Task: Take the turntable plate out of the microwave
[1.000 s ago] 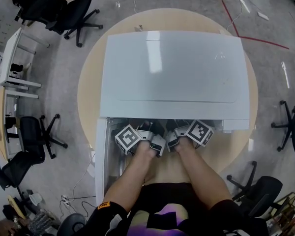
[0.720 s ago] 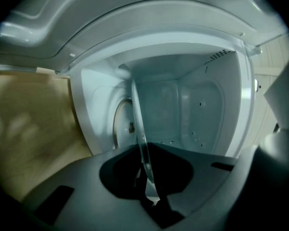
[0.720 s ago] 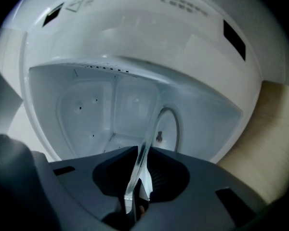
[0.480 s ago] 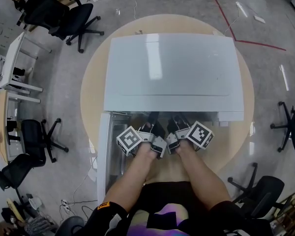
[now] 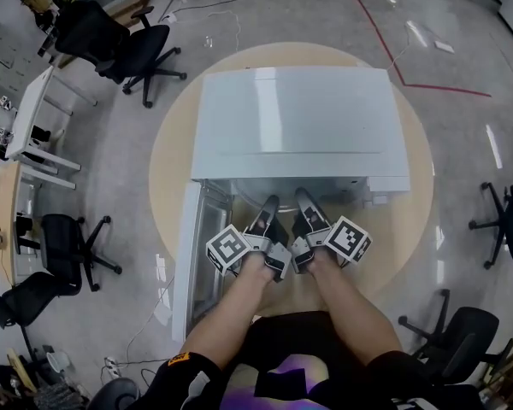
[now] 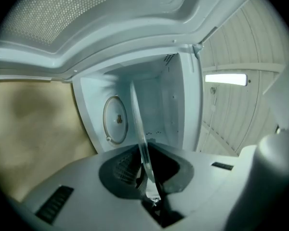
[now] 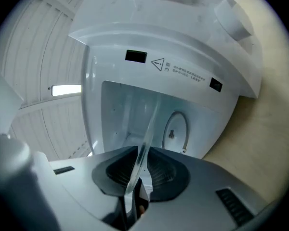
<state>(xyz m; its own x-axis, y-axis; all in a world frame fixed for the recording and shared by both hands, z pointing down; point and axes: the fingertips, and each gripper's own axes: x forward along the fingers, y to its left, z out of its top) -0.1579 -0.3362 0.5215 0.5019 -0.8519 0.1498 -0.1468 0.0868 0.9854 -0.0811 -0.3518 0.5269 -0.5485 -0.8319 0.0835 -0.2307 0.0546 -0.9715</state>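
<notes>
Drawn back and upward from the microwave (image 5: 299, 122) cavity since a second ago, with left gripper (image 5: 268, 205) and right gripper (image 5: 303, 200) jaws narrow, clamped on the glass turntable plate (image 6: 137, 121) edge between them; judged nearly out.

A round pale-wood table (image 5: 415, 229) stood on a glossy grey floor (image 5: 111, 186). A red tape line (image 5: 378, 37) crossed the floor beyond the table's far right side. A black swivel office chair (image 5: 150, 45) sat at the far left, near a white desk (image 5: 30, 114). Another black chair (image 5: 64, 237) stood left of the table, one (image 5: 506, 220) at the right edge, and one (image 5: 457, 327) at the near right. In the left gripper view, a long lit strip lamp (image 6: 225, 79) shone on a white ribbed ceiling (image 6: 241, 37).
</notes>
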